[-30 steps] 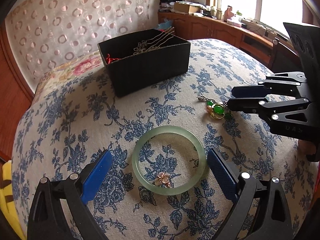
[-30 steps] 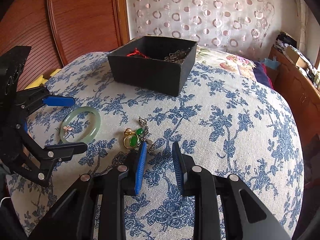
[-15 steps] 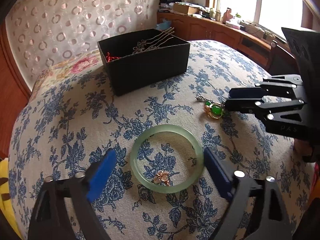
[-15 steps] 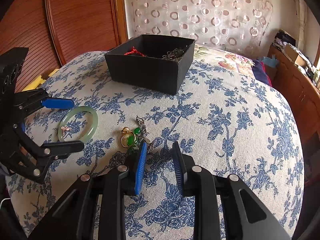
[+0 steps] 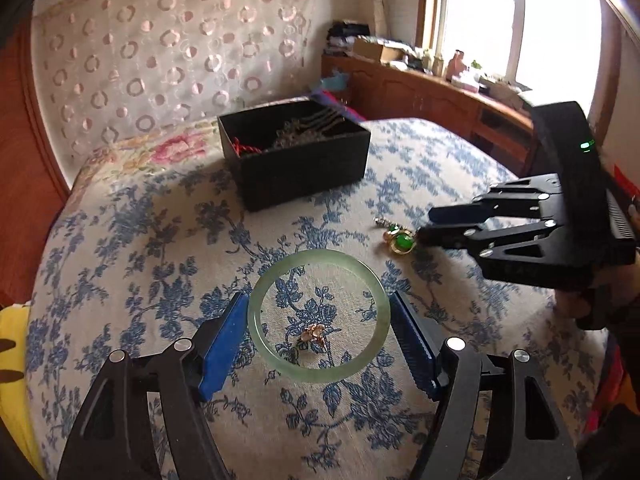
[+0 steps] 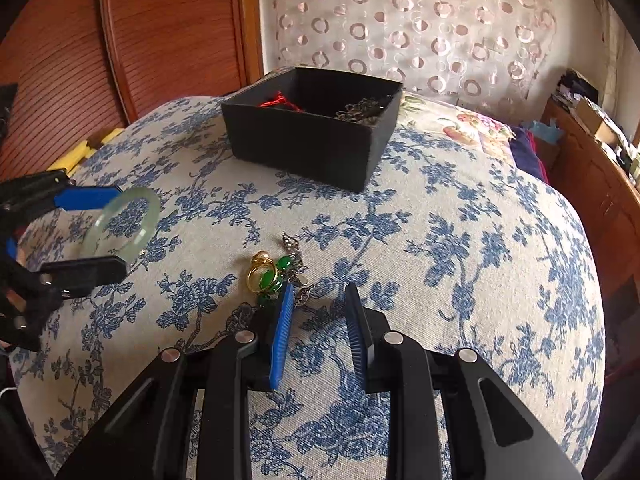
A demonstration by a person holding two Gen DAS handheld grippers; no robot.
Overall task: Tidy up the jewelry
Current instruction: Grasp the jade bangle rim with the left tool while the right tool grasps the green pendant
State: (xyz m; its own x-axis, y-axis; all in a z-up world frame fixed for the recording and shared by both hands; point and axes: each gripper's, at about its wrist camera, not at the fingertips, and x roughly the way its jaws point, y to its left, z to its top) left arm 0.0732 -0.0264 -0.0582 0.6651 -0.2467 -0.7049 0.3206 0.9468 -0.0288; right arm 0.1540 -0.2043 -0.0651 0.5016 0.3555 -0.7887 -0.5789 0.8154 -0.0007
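Only the left wrist view shows the small gold trinket (image 5: 314, 333) lying on the bed (image 5: 160, 248) inside the pale green jade bangle (image 5: 319, 316). The left claw (image 5: 319, 344) clamps the translucent bangle across its sides. The right claw (image 6: 318, 330), parted with nothing held, sits beside the gold ring with green stones (image 6: 269, 273), before the black box (image 6: 312, 128).
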